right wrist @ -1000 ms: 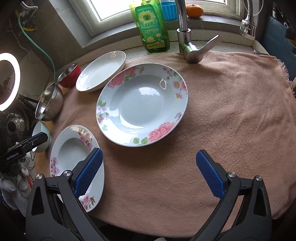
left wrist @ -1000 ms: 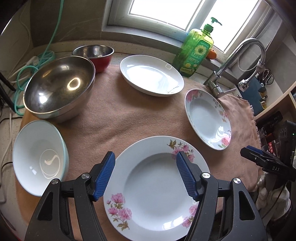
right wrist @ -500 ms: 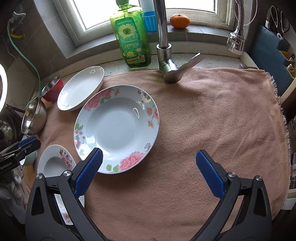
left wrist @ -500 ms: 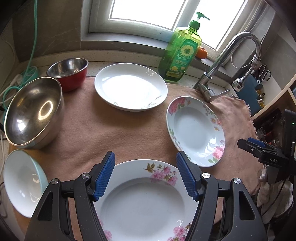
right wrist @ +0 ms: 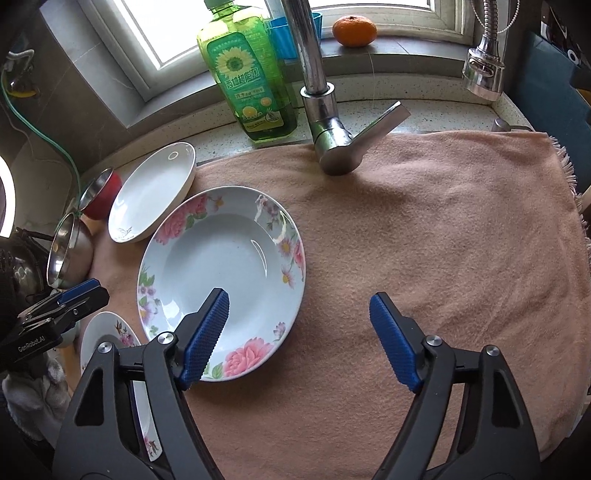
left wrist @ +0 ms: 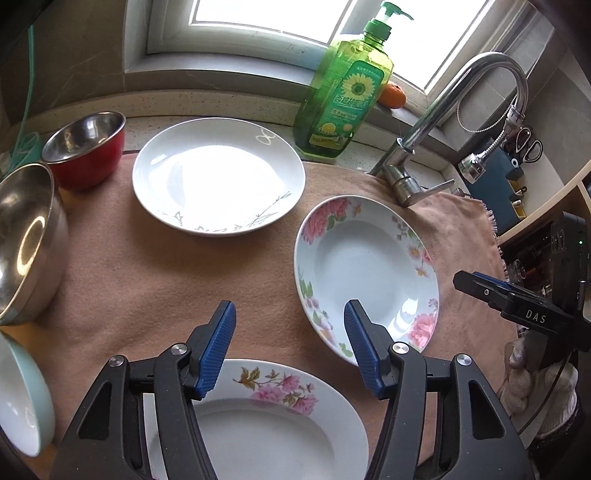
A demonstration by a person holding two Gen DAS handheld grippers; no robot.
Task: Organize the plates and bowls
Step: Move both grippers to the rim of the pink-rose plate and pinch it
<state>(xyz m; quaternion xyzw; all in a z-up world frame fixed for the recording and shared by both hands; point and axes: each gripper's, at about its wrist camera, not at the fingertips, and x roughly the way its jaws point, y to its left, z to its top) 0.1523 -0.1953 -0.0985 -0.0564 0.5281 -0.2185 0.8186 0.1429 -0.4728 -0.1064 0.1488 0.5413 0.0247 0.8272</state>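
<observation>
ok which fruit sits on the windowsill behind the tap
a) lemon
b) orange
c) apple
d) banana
b, a round orange rests on the windowsill behind the tap, to the right of the green dish soap bottle.

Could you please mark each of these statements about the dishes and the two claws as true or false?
1. The right claw grips the rose-patterned plate. False: its jaws, which have just been closing, stand apart with nothing between them.
2. The green soap bottle stands by the window. True.
3. The white plate is stacked on the rose-patterned plate. False: they lie side by side on the pink towel.
4. The small steel bowl is red outside. True.
5. The left claw holds a bowl. False: its jaws have been closing, yet they are empty.
6. An orange sits on the sill. True.
</observation>
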